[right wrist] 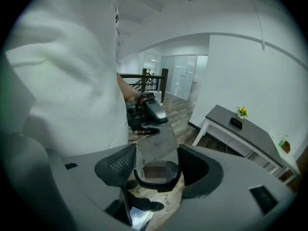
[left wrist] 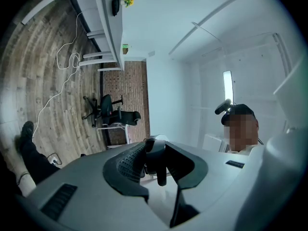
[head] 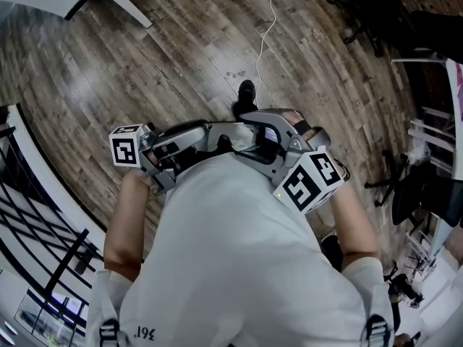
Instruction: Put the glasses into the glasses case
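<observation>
Right gripper point(right wrist: 158, 154): pinching the glasses point(right wrist: 157, 186) by one lens, close against the person's chest.
Left gripper point(left wrist: 160, 155): clamping their dark temple arm point(left wrist: 156, 163).
Beyond: wood floor point(head: 181, 42); grey table point(right wrist: 250, 134) bearing yellow flowers point(right wrist: 242, 112).

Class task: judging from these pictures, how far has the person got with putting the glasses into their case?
Done: the glasses are held clear of any surface. In hand: the right gripper has its jaws closed on a lens rim, the left gripper on another part of the frame. Left: the whole case step; a small dark object on the grey table may be the case.
</observation>
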The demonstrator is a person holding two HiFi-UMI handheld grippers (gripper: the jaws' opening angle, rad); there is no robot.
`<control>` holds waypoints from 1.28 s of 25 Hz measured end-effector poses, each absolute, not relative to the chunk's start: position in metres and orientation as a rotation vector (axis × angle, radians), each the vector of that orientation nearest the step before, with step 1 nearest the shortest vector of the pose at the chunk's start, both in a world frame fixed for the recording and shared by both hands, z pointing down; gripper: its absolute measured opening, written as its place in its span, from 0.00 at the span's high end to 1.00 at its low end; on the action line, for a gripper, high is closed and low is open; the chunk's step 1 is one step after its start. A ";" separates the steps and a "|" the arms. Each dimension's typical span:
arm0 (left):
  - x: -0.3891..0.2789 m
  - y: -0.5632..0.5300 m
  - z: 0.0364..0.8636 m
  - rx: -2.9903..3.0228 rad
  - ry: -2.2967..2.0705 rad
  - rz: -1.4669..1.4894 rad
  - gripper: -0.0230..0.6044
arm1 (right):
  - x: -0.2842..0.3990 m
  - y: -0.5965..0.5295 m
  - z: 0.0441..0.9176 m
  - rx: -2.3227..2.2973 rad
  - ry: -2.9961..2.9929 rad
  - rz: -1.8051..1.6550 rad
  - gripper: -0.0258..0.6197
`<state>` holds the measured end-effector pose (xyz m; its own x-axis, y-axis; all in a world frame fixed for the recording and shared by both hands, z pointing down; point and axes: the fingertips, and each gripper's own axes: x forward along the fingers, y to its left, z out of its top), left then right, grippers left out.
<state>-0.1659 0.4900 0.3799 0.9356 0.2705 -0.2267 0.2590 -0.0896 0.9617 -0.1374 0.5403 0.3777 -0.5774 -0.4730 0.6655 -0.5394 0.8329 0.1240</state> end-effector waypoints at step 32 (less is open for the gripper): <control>-0.052 0.307 0.298 2.327 -0.219 -0.285 0.73 | -0.003 0.368 0.322 0.734 -2.384 -0.346 0.55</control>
